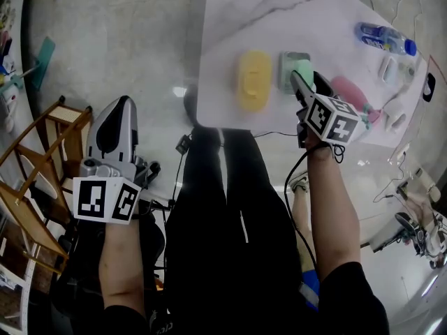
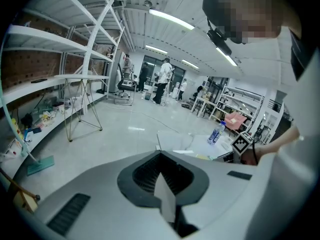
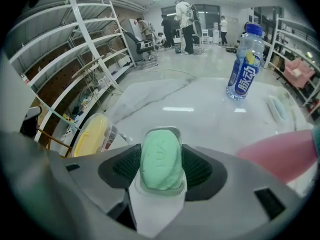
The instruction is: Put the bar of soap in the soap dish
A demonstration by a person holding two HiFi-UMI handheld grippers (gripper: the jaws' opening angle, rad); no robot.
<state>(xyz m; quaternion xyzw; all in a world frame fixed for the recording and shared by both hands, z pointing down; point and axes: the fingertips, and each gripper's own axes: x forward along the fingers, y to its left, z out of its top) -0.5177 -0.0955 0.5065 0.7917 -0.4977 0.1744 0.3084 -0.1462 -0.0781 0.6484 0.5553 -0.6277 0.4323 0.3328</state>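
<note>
- The bar of soap lies straight ahead of the right claw. It sits between the two jaws, a little beyond their tips.
- Its long axis runs the same way as the claw points, so the jaws stand along its two long sides.
- The right claw is wide open, and I see no pad pressing on the bar.
- The left claw is closed and empty. It hangs well off the worktop, so the right hand is much nearer.
- The bar is pale green, oval and smooth. It rests in a clear soap dish on the worktop, so I judge the placing done.
</note>
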